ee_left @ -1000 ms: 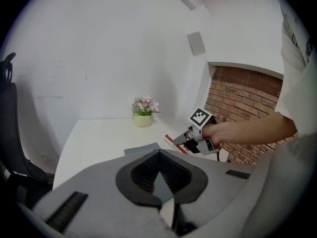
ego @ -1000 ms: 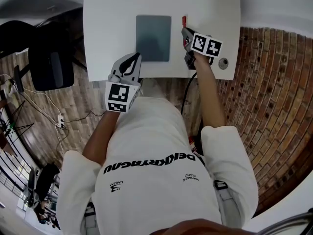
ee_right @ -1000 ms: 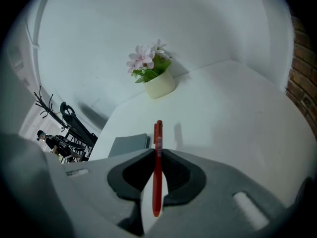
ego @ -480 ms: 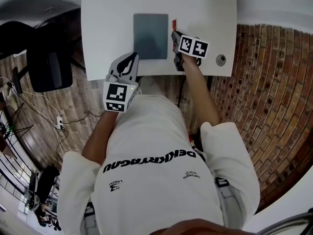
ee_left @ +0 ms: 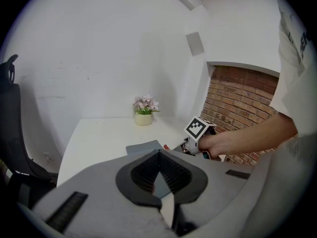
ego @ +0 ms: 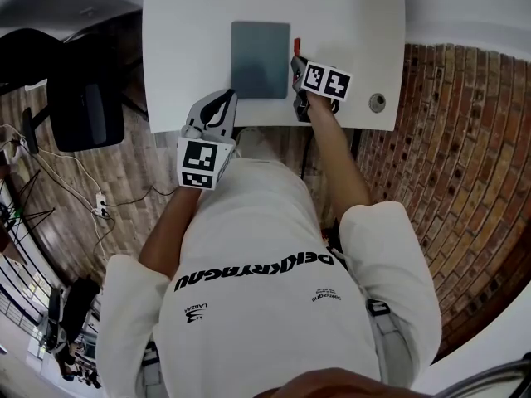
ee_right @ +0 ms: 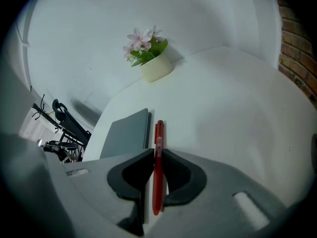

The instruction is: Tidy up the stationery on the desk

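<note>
While the right claw [ee_right: 154,153] clamps the red pen [ee_right: 158,133] beside the grey notebook [ee_right: 126,135], mid-frame, likely to align them, the left claw [ee_left: 159,154] sits closed, empty.

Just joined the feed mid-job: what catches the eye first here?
The red pen clamped between the fingers of the right gripper, alongside the grey notebook's right edge on the white desk. Next, the small potted flowers at the desk's far edge. The left gripper, shut and empty, is by the near edge.
</note>
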The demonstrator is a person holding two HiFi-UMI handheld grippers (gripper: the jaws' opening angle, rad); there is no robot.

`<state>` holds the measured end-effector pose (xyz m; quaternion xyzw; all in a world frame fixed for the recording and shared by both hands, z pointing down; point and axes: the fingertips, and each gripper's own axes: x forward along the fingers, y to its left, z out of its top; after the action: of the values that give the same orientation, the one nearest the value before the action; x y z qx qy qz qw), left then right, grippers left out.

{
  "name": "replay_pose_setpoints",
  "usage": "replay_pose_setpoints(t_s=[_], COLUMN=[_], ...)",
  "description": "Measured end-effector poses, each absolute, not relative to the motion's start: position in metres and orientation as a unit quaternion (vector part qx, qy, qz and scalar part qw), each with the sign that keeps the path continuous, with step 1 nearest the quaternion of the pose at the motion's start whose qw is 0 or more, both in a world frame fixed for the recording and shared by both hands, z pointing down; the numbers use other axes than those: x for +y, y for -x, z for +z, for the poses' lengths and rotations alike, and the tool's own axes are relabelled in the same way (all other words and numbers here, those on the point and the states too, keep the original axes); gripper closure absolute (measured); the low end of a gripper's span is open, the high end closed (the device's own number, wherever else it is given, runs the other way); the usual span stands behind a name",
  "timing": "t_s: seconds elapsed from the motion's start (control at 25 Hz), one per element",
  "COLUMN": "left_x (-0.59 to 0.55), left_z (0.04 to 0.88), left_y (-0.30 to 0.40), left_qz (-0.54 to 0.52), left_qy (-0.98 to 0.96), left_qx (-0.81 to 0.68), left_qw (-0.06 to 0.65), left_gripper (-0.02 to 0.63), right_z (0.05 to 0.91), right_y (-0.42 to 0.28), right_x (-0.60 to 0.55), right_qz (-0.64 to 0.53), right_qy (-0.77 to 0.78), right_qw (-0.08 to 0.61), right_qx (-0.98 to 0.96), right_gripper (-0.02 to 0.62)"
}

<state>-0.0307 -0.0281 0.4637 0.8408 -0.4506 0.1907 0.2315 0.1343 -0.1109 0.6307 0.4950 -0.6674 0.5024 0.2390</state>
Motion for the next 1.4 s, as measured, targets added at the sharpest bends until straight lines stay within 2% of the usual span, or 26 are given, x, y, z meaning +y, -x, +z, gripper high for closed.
replay_pose_setpoints(t_s=[0.6,0.96,1.08,1.4], left_x=[-0.024,-0.029,-0.027,-0.029], left_z=[0.453,0.427,0.417,0.382], left_y=[0.03,0.028,0.03,0.03], left_qz=[0.189,0.179,0.173,0.133], left_qy=[-0.843,-0.856,-0.857,-0.862], left_qx=[-0.45,-0.444,-0.449,-0.459], left_qw=[0.224,0.193,0.184,0.167], left_gripper=[0.609,0.609,0.609,0.609], right_z=[0.604,0.504,0.467,0.391], right_y=[-0.139,-0.131,-0.123,-0.102], right_x=[-0.114,-0.115,-0.107,-0.074], right_qz=[0.48,0.346,0.31,0.222], right_qy=[-0.501,-0.527,-0.533,-0.545], right_qw=[0.213,0.198,0.174,0.109], right_qx=[-0.687,-0.751,-0.768,-0.801], right_gripper=[0.528,0.572,0.597,0.598])
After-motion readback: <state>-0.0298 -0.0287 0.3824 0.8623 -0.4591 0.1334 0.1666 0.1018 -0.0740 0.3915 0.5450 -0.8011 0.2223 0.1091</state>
